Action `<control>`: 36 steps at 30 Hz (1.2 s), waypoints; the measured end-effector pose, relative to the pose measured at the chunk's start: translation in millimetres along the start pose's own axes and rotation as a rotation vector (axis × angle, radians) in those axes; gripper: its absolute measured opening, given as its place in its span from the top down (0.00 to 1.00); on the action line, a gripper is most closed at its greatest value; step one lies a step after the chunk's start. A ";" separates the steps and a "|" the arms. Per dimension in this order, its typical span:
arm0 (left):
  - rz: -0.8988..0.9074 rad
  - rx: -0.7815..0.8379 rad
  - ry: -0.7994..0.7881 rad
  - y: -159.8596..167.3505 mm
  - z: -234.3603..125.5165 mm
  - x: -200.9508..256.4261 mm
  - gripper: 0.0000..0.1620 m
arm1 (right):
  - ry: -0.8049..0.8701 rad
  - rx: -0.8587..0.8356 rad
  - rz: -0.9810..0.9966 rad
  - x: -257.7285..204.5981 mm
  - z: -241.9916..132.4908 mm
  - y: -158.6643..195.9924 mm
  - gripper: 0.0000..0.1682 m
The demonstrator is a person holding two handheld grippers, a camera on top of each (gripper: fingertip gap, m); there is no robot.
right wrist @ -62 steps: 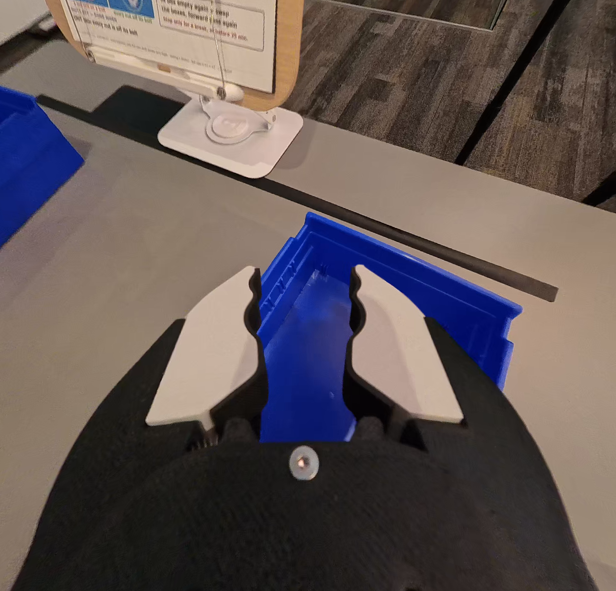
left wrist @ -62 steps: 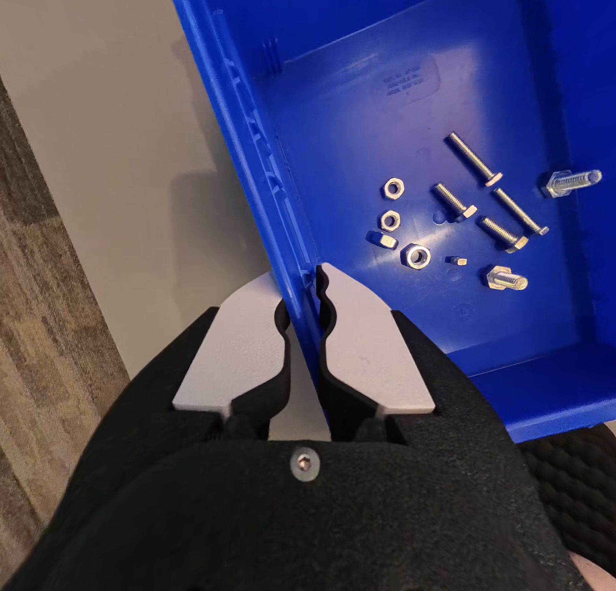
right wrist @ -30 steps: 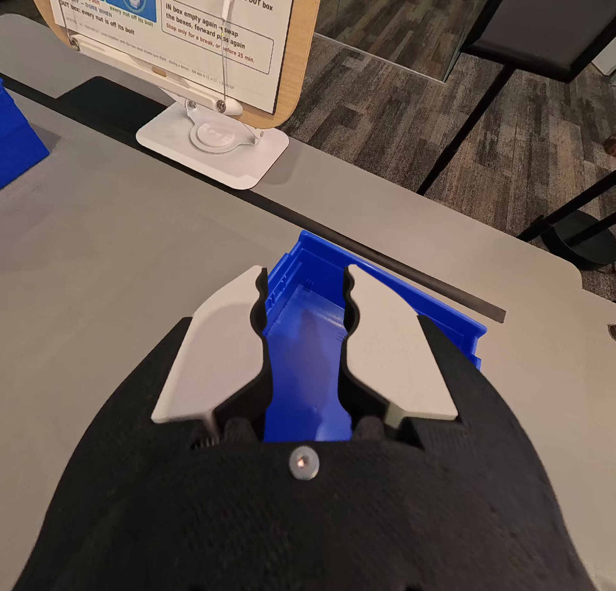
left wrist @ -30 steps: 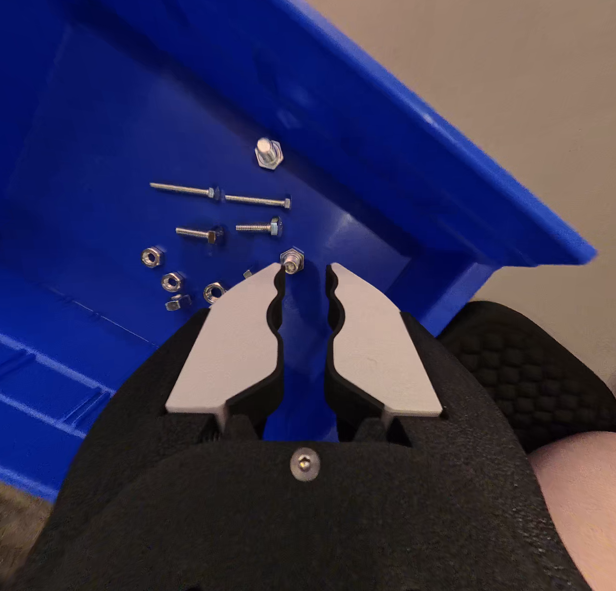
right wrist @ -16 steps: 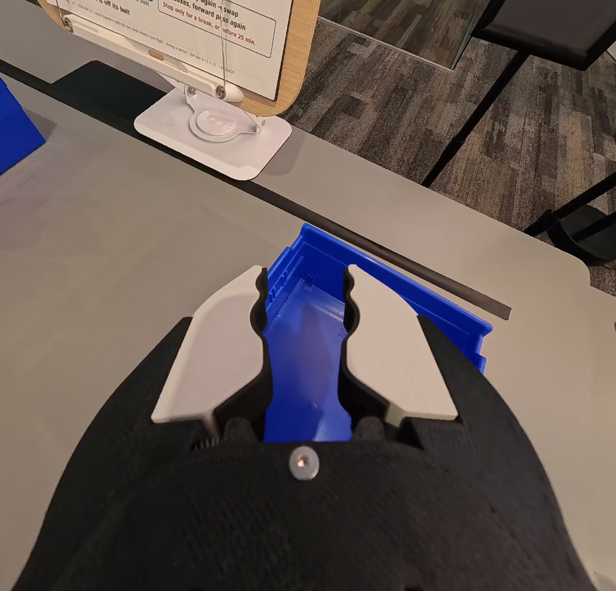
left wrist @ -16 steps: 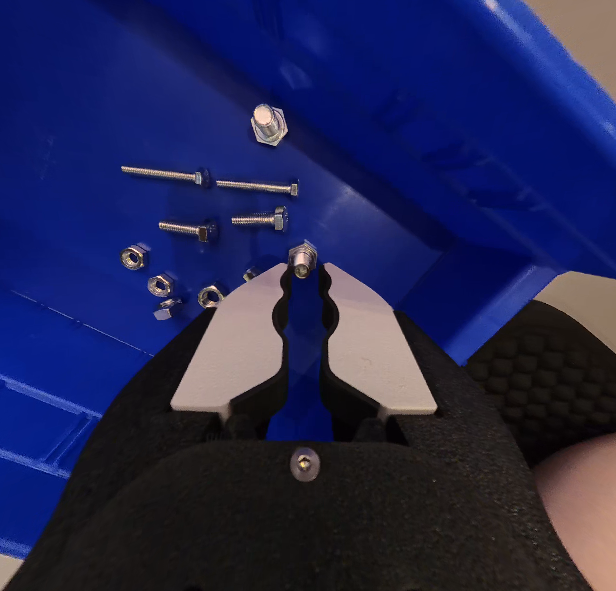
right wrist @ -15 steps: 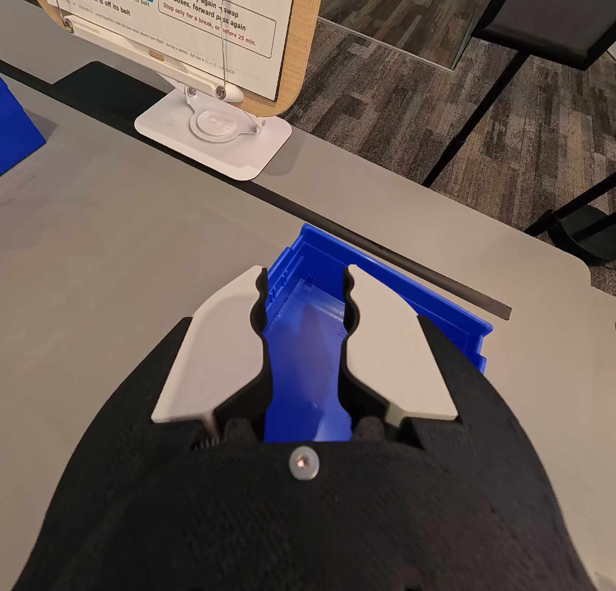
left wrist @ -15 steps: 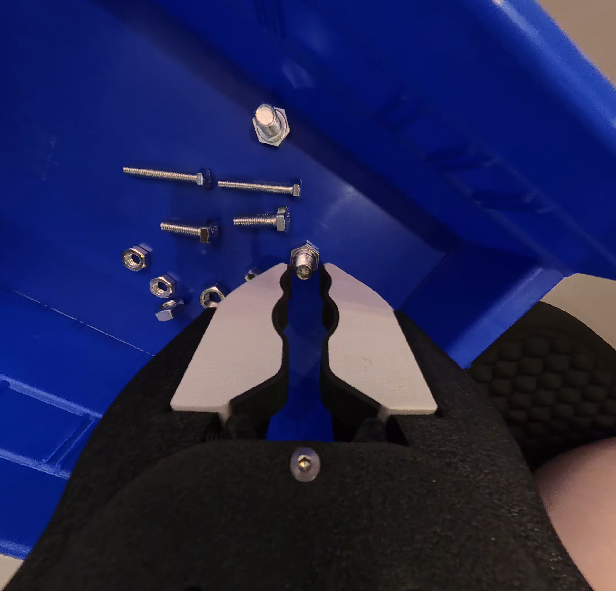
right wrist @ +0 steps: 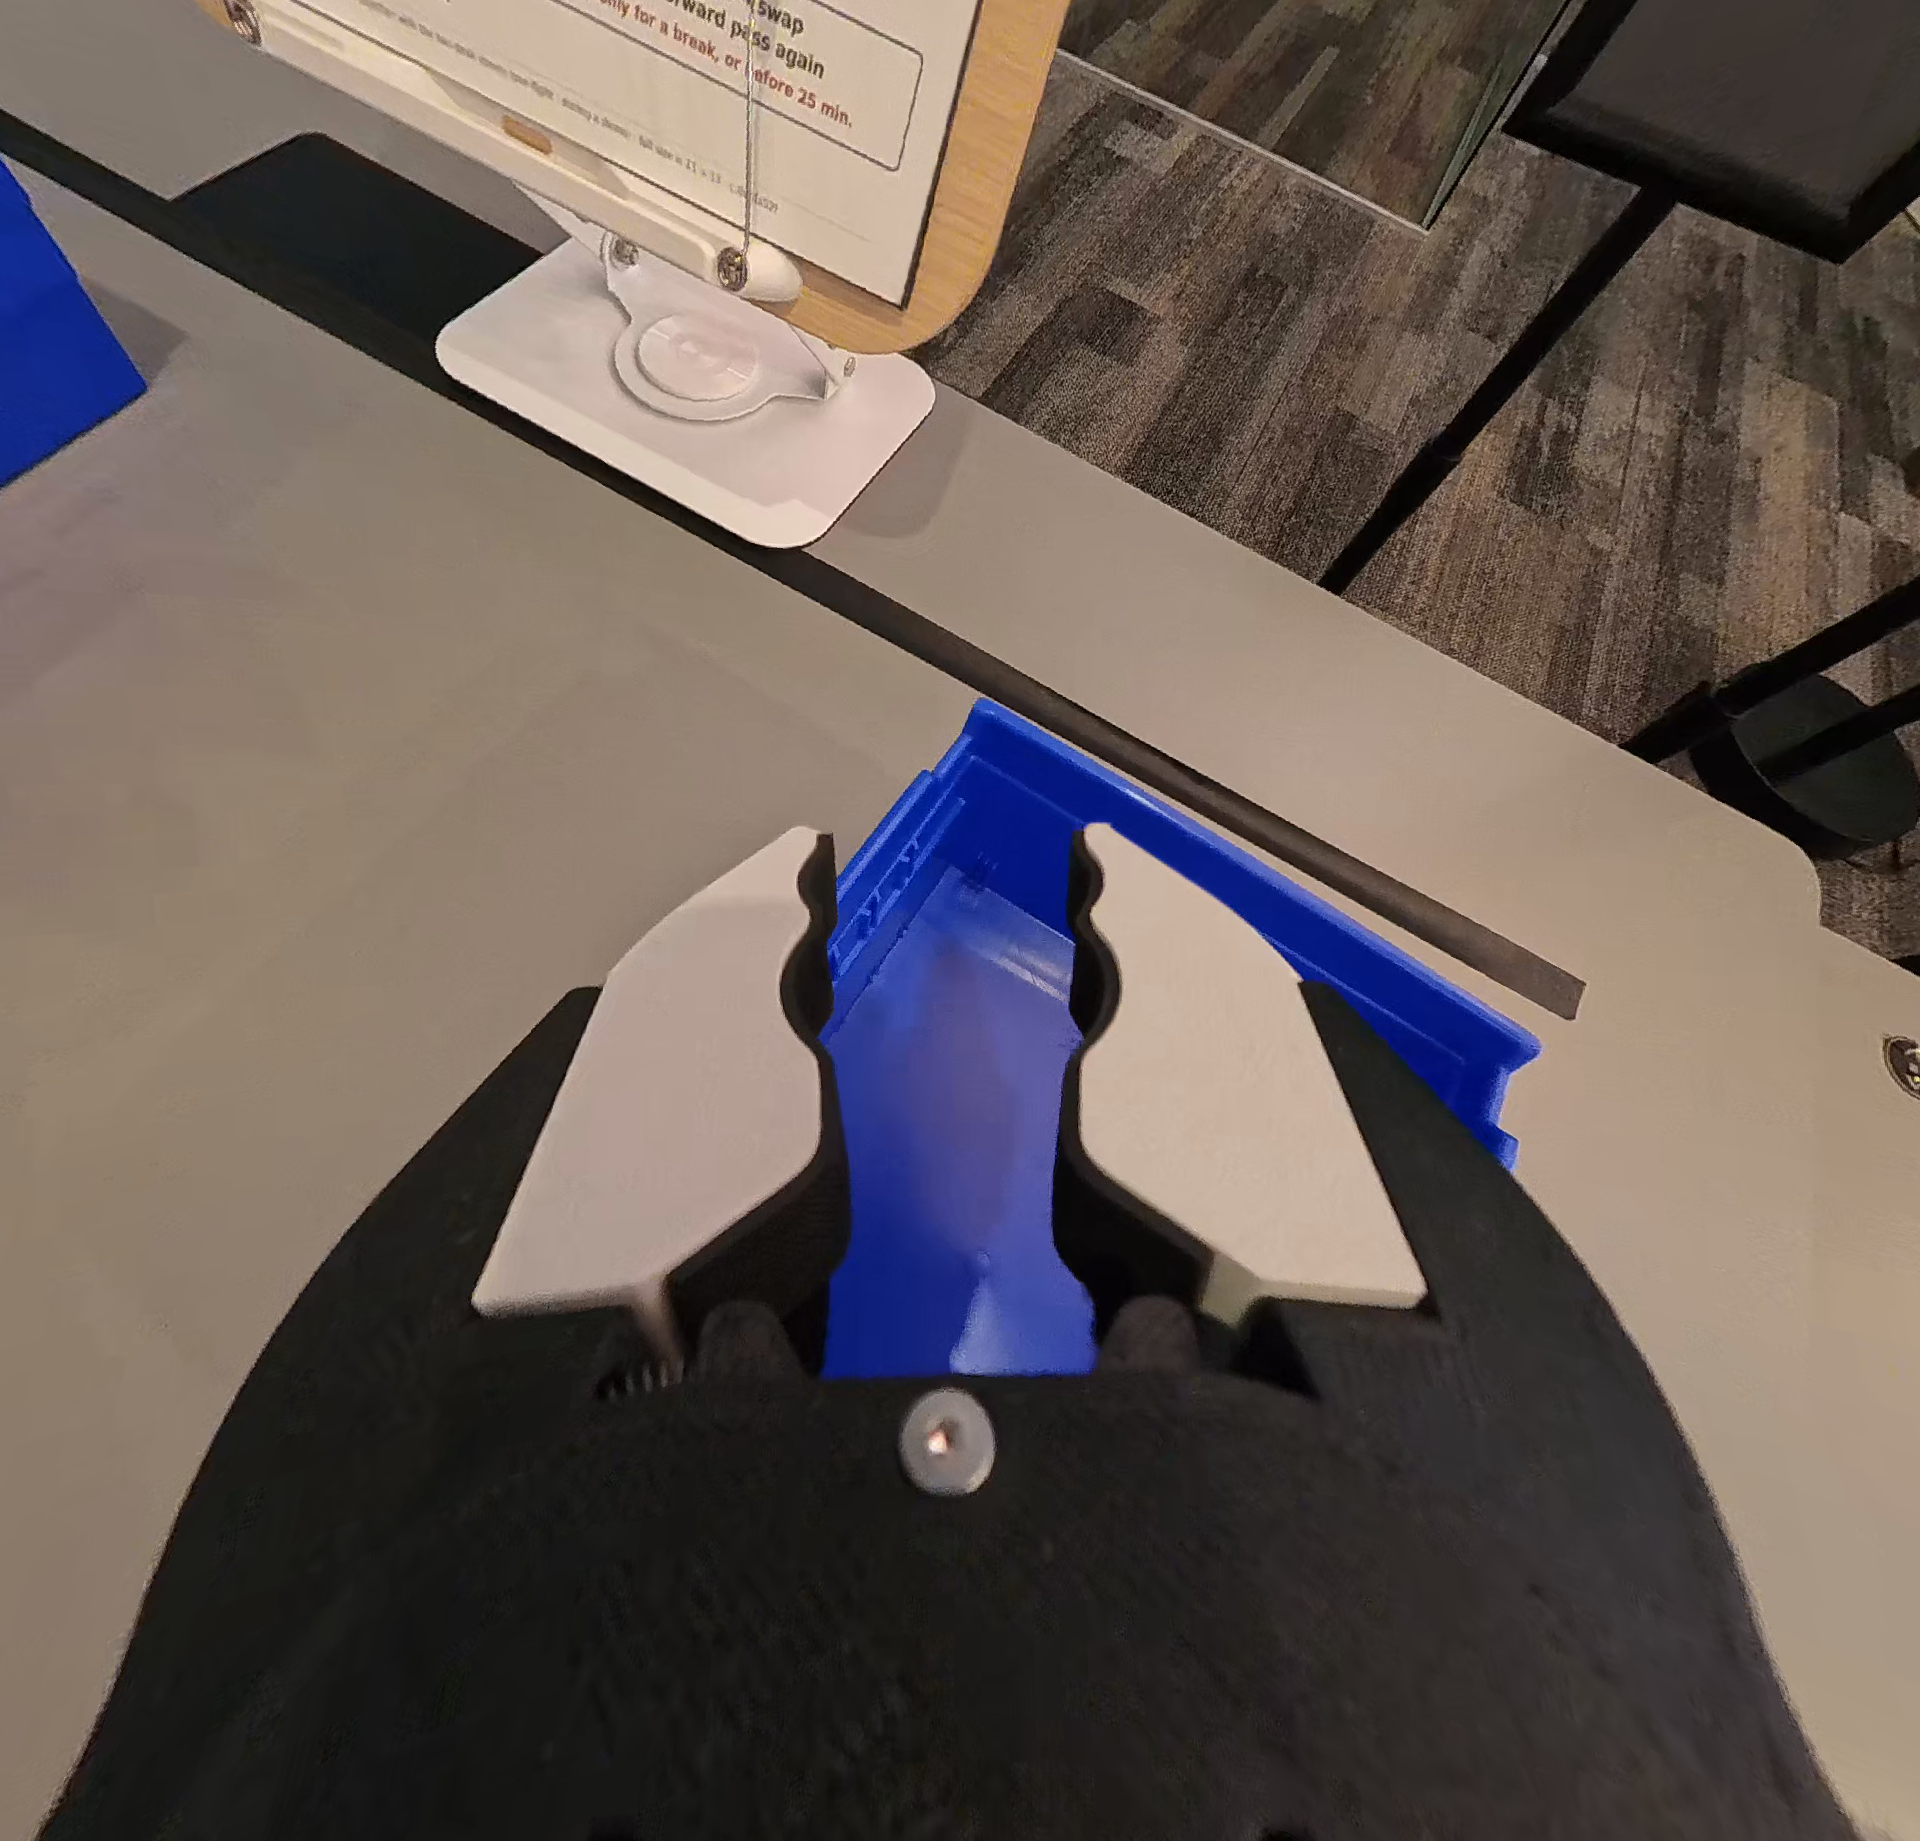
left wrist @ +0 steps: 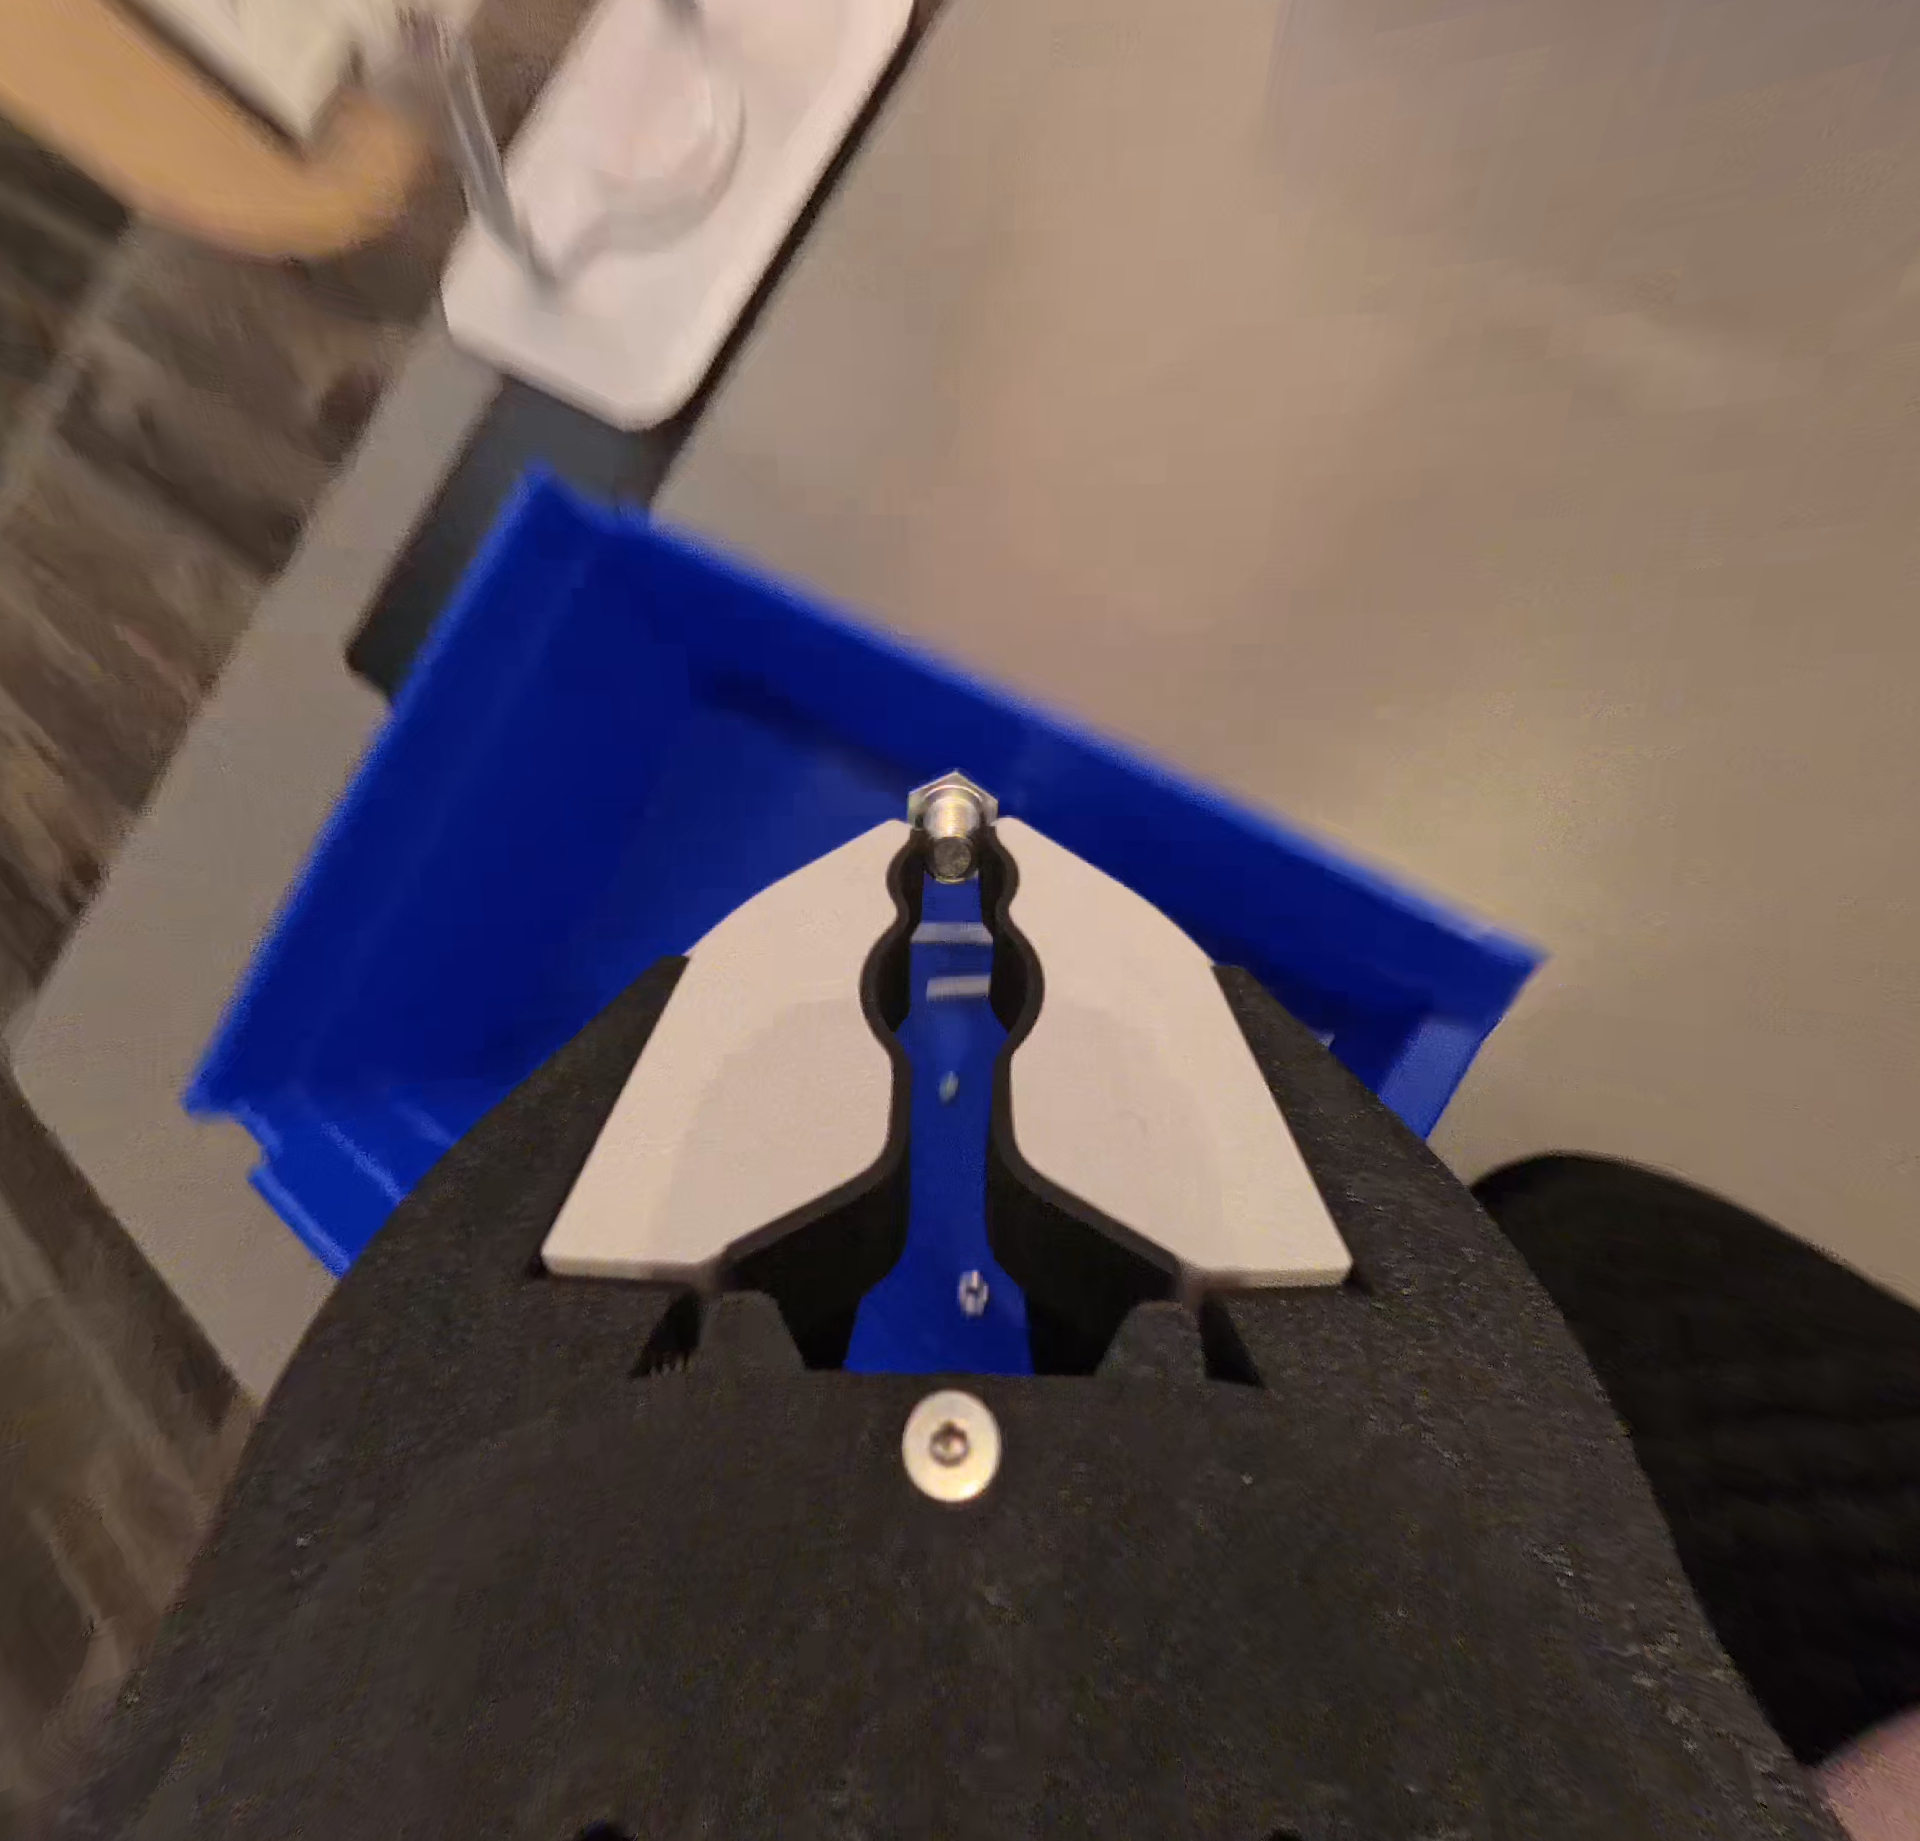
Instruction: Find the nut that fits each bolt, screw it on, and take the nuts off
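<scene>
Office-like workroom: grey desk (right wrist: 416, 752), instruction stand (right wrist: 686, 409), carpet (right wrist: 1299, 337).

Bare grey table (right wrist: 416, 752) lies open to the left of the blue bin (right wrist: 1299, 918) in the right wrist view, wide enough for a gripper to pass. At the far edge a sign board on a white stand (right wrist: 686, 420) blocks the way. Another blue bin (right wrist: 52, 368) closes off the far left. The first bin's walls hem its floor.

Showing are two hand-held grippers, left (left wrist: 951, 835) and right (right wrist: 951, 846), one bolt (left wrist: 951, 835), two blue bins (left wrist: 582, 804) (right wrist: 1299, 939), one sign stand (right wrist: 686, 420).
</scene>
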State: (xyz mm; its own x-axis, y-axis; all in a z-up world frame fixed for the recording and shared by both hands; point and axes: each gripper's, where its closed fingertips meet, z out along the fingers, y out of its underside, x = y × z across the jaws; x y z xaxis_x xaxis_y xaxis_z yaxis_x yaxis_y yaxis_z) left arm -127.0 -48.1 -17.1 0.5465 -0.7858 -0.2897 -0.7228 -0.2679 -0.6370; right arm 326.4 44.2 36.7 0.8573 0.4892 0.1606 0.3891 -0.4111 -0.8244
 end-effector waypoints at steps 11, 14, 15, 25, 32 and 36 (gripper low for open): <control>0.278 0.058 0.150 -104.1 49.3 94.3 0.94 | -0.037 0.112 0.062 8.8 -40.2 -13.0 0.75; 0.246 0.066 0.220 -114.5 66.7 102.2 0.94 | -0.050 0.152 0.089 15.9 -54.1 -14.6 0.75; 0.237 0.072 0.237 -117.1 70.4 103.6 0.94 | -0.053 0.161 0.098 18.6 -58.6 -14.3 0.75; 0.320 -0.089 0.463 -135.7 128.3 153.5 0.94 | -0.088 0.249 0.185 38.2 -91.9 -12.4 0.75; 0.423 -0.309 0.522 -136.1 182.2 179.3 0.94 | -0.102 0.238 0.209 44.4 -94.5 -2.8 0.75; 0.454 -0.378 0.499 -132.2 198.5 179.3 0.94 | -0.110 0.251 0.233 48.8 -96.9 -0.1 0.75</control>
State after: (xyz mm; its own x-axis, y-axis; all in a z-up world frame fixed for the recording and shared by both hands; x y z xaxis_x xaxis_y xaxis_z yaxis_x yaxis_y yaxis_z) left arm 150.6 -42.9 -126.7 -0.0292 -0.9983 -0.0508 -0.9747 0.0396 -0.2198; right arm 400.9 -6.4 97.2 0.8666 0.4898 -0.0954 0.0808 -0.3265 -0.9417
